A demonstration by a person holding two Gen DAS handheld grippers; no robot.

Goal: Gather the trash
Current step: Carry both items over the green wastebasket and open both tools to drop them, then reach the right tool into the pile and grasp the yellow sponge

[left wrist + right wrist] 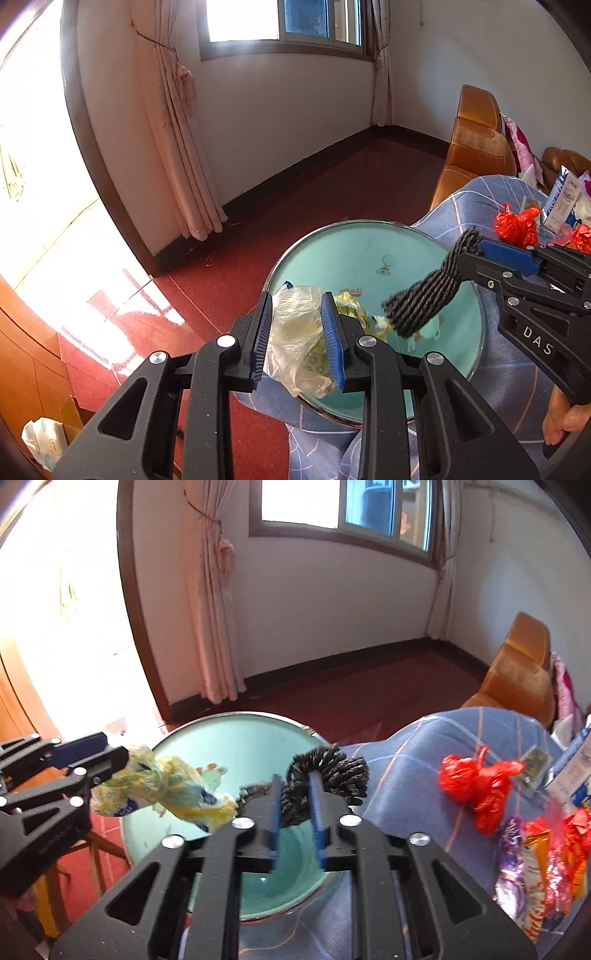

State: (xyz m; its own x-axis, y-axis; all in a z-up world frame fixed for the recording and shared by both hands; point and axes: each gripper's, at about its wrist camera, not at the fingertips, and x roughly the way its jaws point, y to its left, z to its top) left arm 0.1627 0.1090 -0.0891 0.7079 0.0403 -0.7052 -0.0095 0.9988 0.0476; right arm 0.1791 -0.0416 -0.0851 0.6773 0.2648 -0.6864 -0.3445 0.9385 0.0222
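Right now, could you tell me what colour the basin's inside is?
Pale teal-green, with small cartoon prints; the basin shows it best in the left wrist view.

The right gripper (295, 805) pinches a dark twisted rope bundle (328, 771) above a teal basin (236, 738). At the left edge, the left gripper (110, 764) holds a crumpled yellow plastic bag (162, 790) over the basin. A red plastic bag (476, 786) lies on a blue checked cloth (406, 775), with snack wrappers (535, 871) near its right edge.
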